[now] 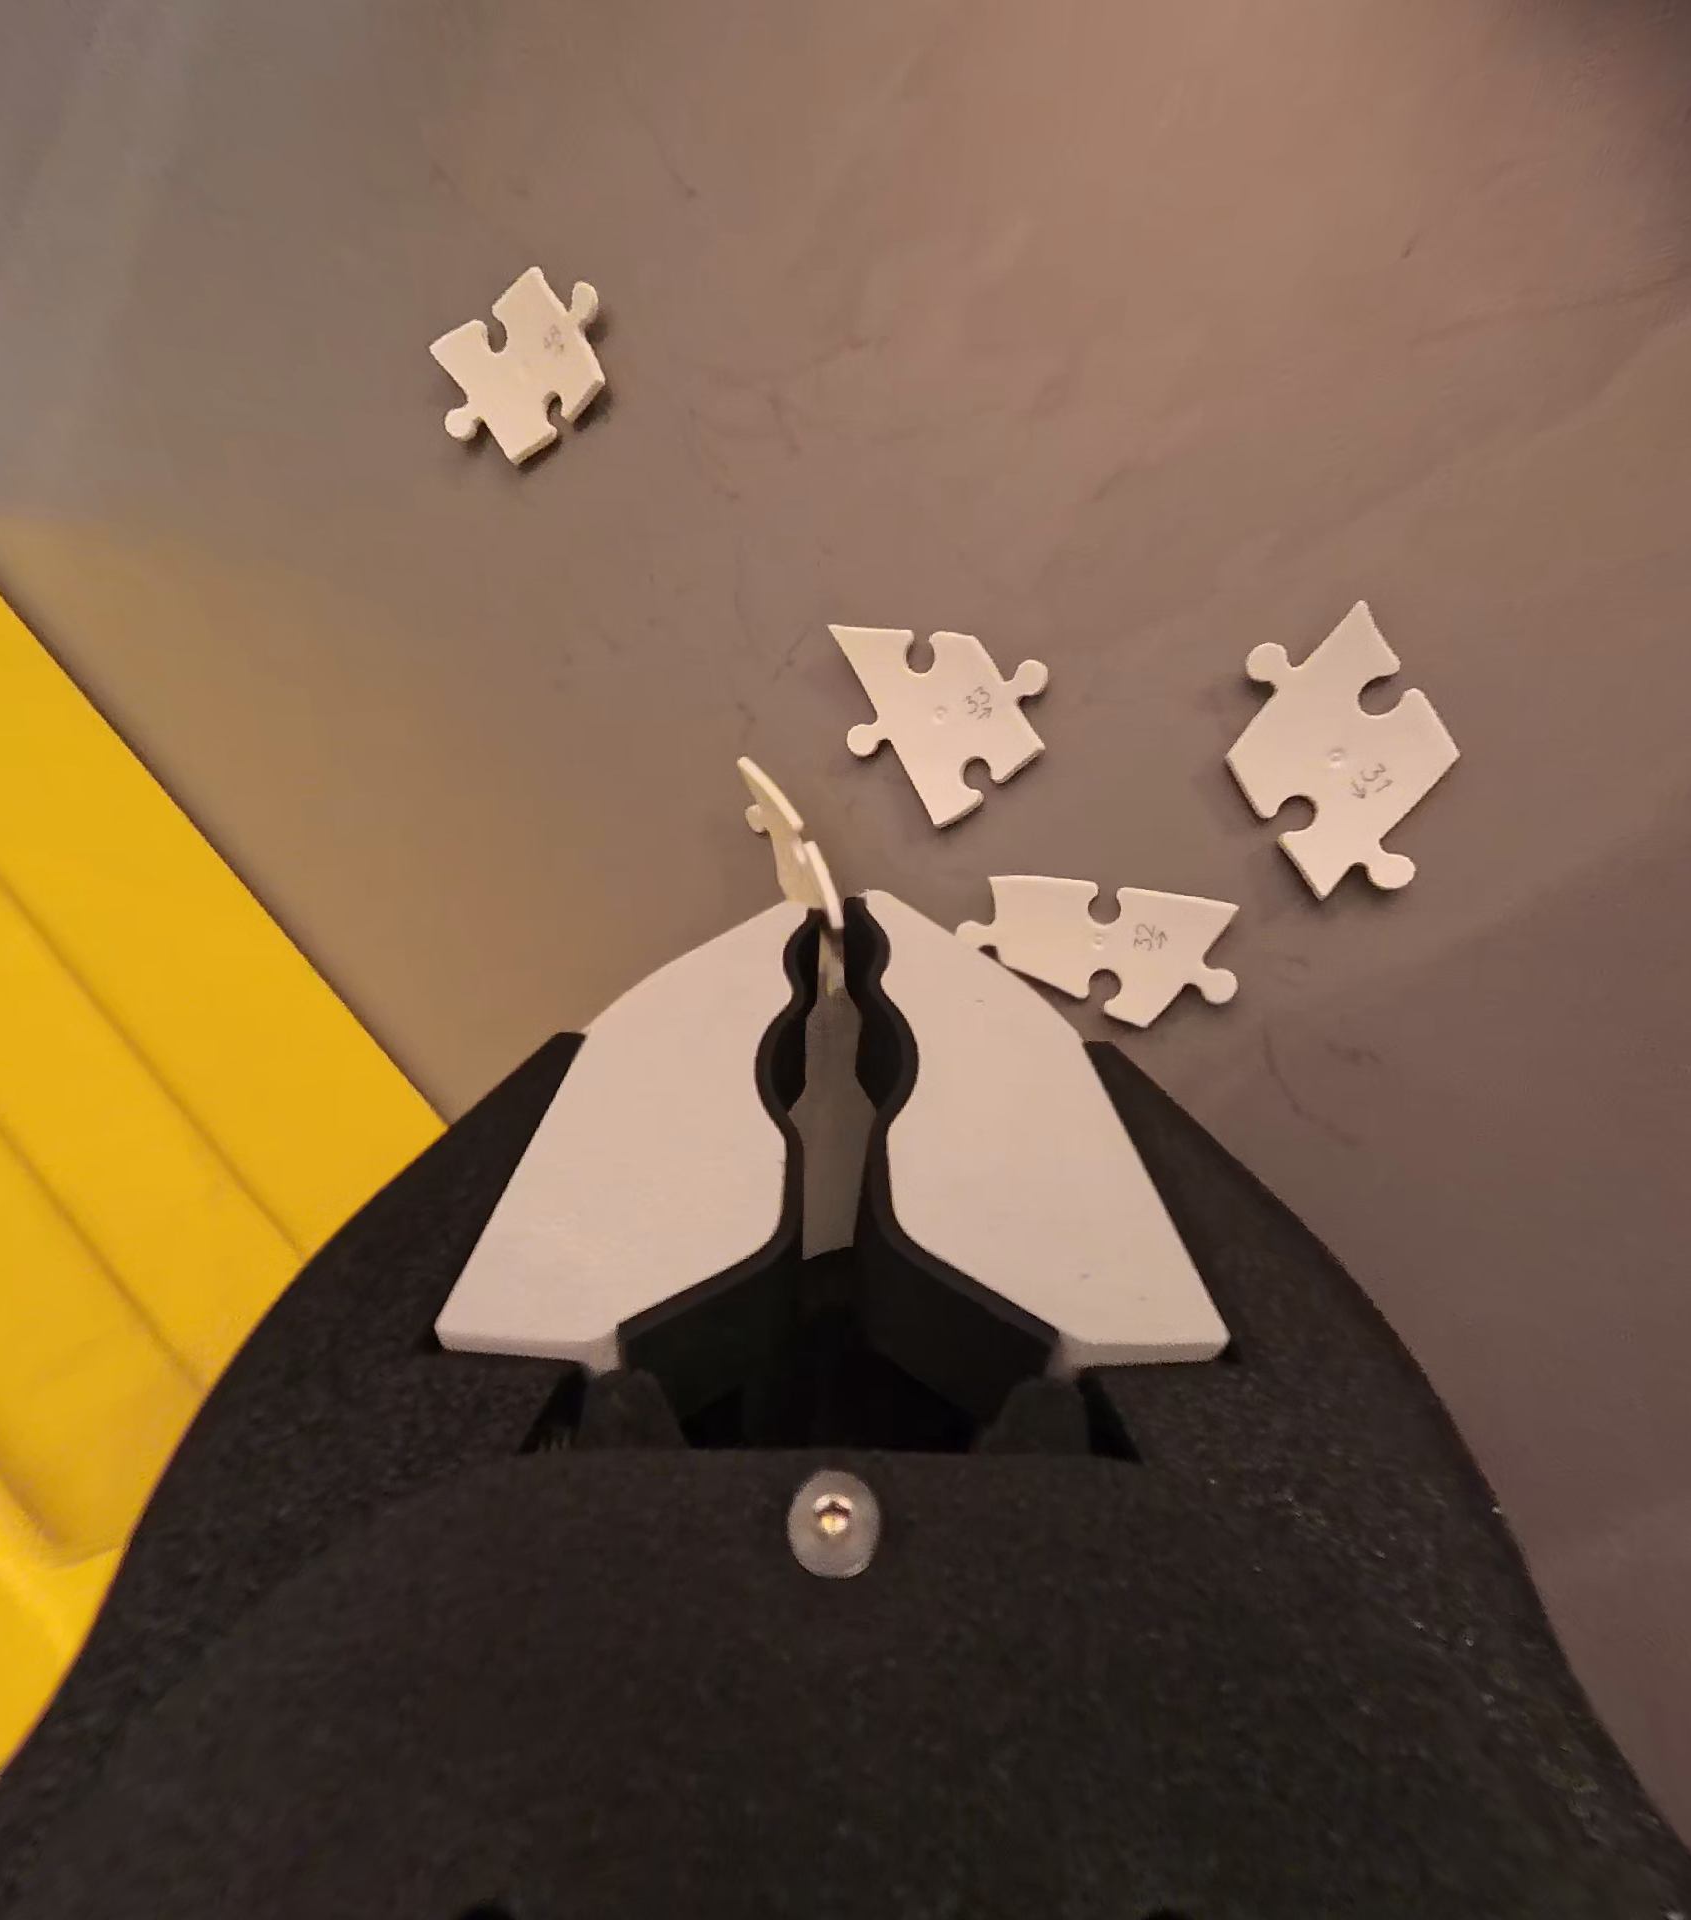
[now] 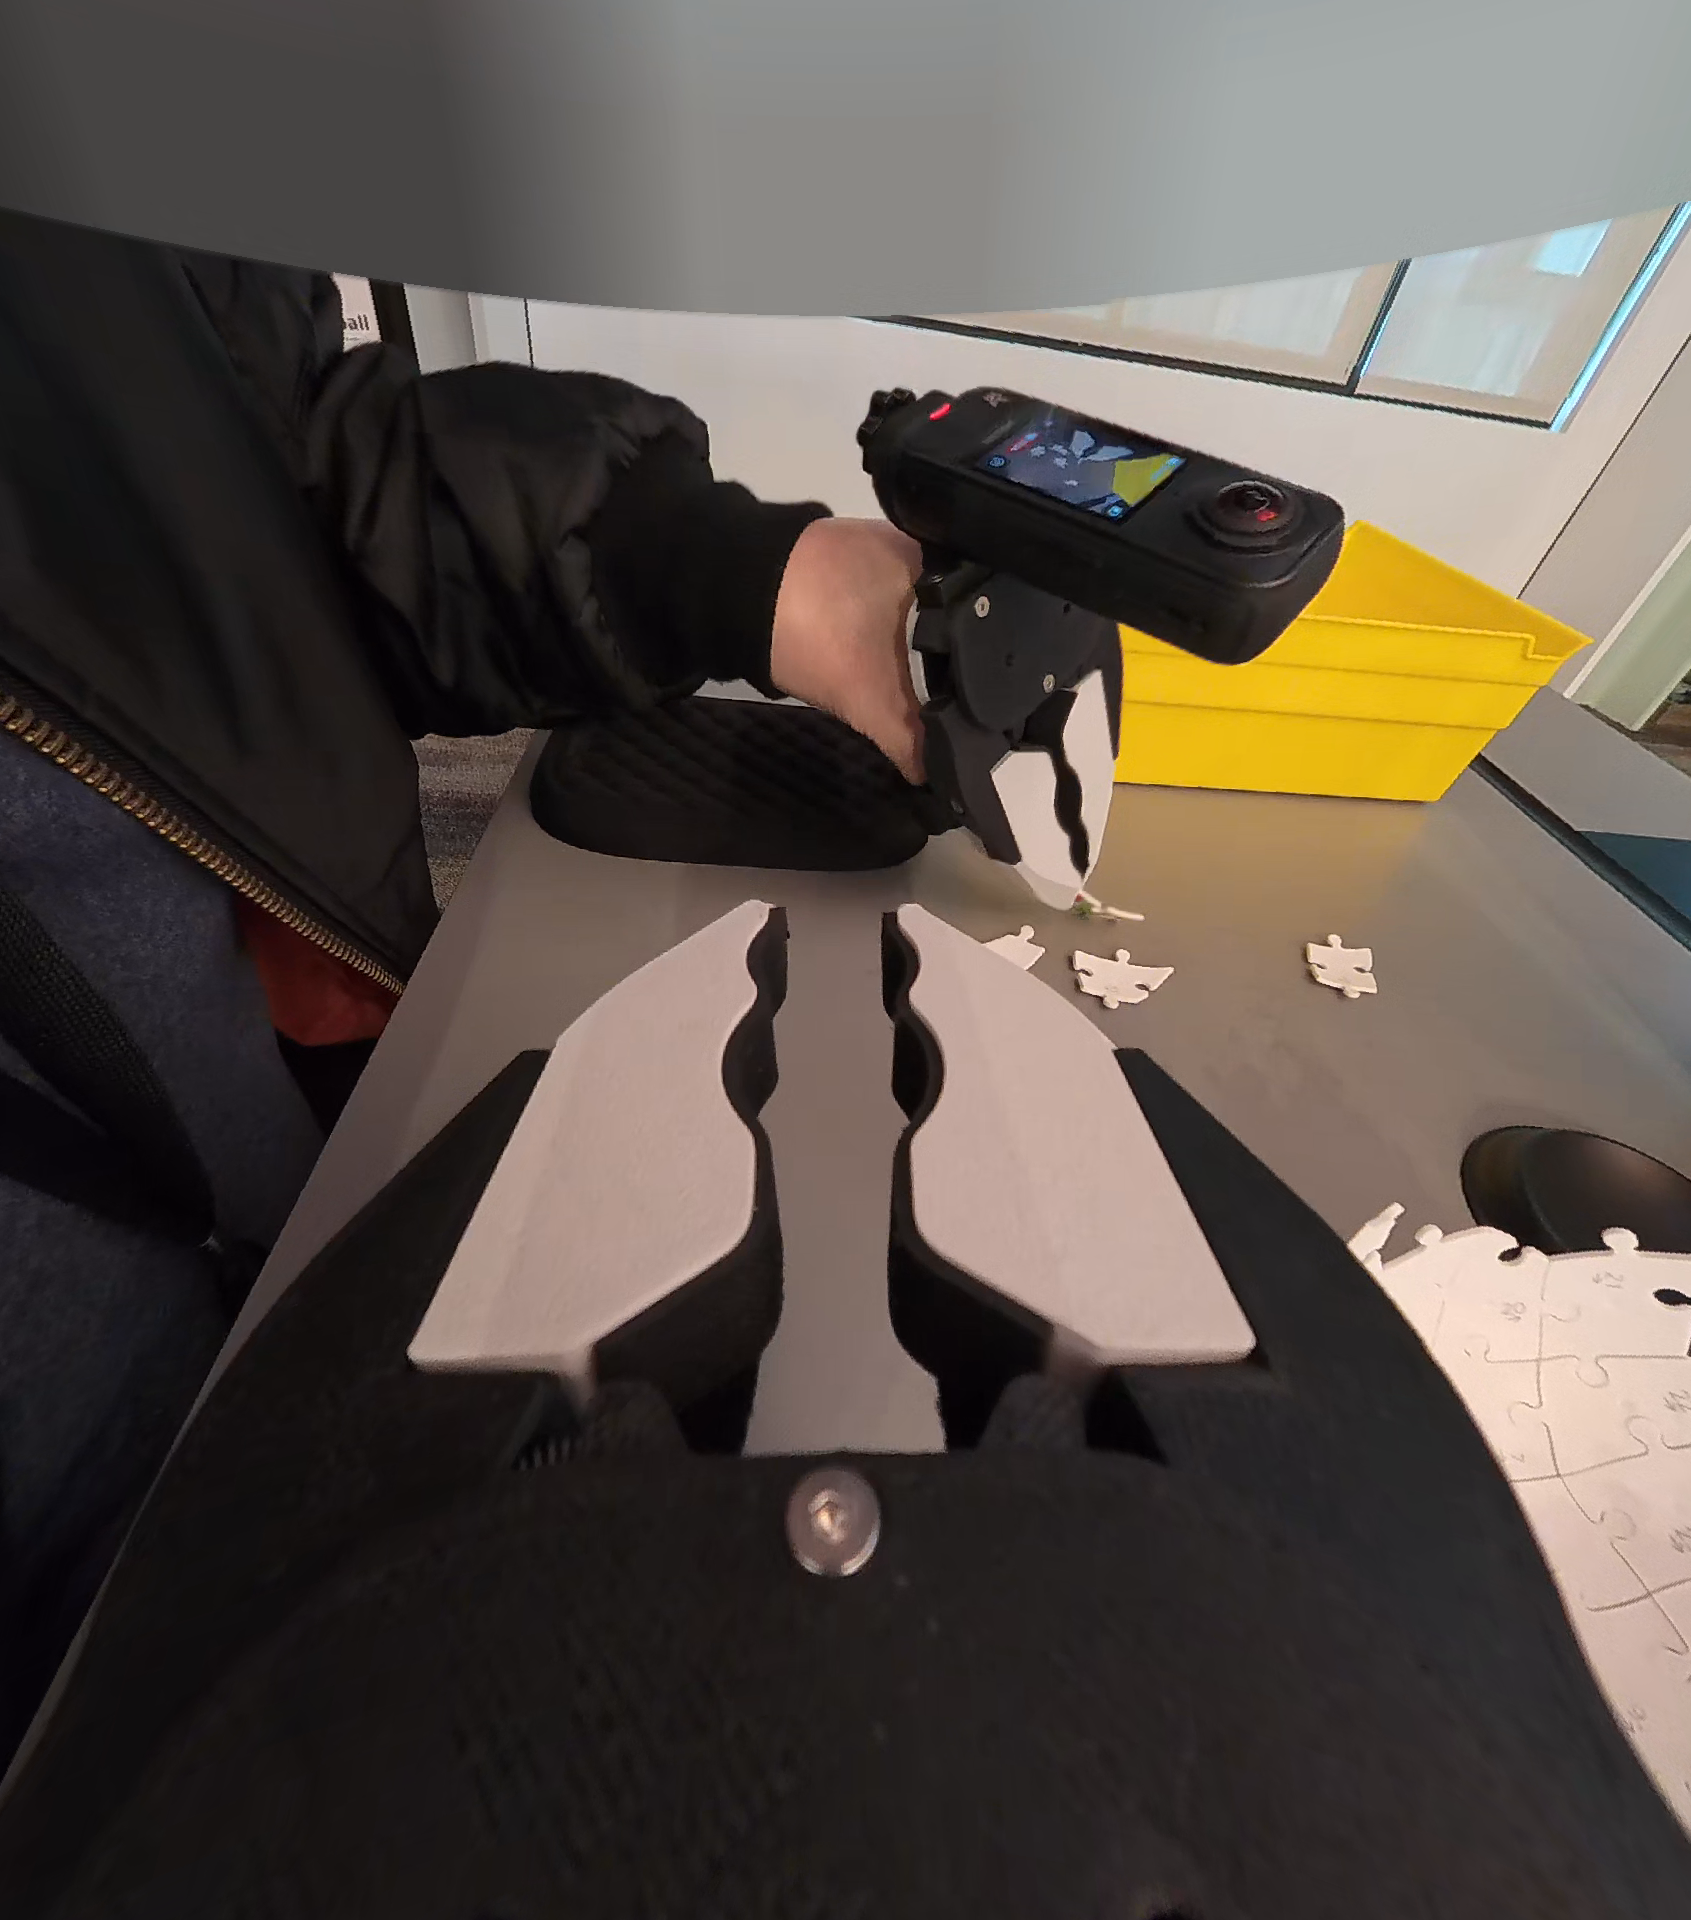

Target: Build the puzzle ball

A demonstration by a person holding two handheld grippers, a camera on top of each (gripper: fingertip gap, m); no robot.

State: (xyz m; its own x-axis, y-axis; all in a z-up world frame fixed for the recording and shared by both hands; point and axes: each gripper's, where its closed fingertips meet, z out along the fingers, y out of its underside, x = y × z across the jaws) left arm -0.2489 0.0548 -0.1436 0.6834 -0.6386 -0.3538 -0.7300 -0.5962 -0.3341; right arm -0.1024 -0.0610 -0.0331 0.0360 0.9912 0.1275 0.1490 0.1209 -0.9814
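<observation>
Five loose puzzle pieces (image 1: 522, 369), one yellow bin (image 1: 41, 1039)

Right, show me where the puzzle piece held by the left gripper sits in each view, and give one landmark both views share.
Left wrist view: the held puzzle piece stands edge-on just above centre, pinched at the tips of the left gripper.
Right wrist view: only a sliver of it shows at centre right, under the far gripper's tips and just above the table.
Shared landmark: the yellow bin.

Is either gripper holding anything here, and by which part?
The left gripper is shut on a puzzle piece, pinched by its lower edge so it stands edge-on above the jaws. The right gripper is open and holds nothing.
</observation>
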